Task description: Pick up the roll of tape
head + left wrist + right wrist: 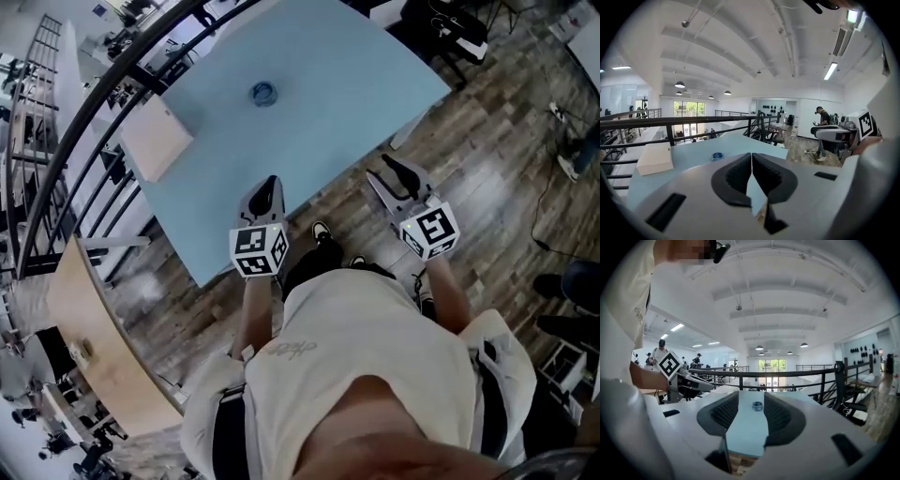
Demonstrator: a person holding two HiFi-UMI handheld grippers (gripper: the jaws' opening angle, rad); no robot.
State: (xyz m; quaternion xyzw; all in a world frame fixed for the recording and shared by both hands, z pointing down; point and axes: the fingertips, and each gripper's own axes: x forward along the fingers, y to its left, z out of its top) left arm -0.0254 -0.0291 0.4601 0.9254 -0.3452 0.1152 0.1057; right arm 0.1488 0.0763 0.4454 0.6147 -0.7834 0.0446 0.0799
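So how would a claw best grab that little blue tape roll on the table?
Probably from straight above: the small blue roll of tape lies flat on the pale blue table, hole upward, so its ring wall stands up. Pinch across the ring's outside. The open right claw points toward it.

Roll of tape (263, 93) on table (356, 84), well ahead of left claw (271, 183) and right claw (391, 166); flat box (156, 137) ahead-left of left claw.

The surface (356, 122), with the roll of tape (263, 93), is seen steeply from above in the head view and low across its near edge in both gripper views.
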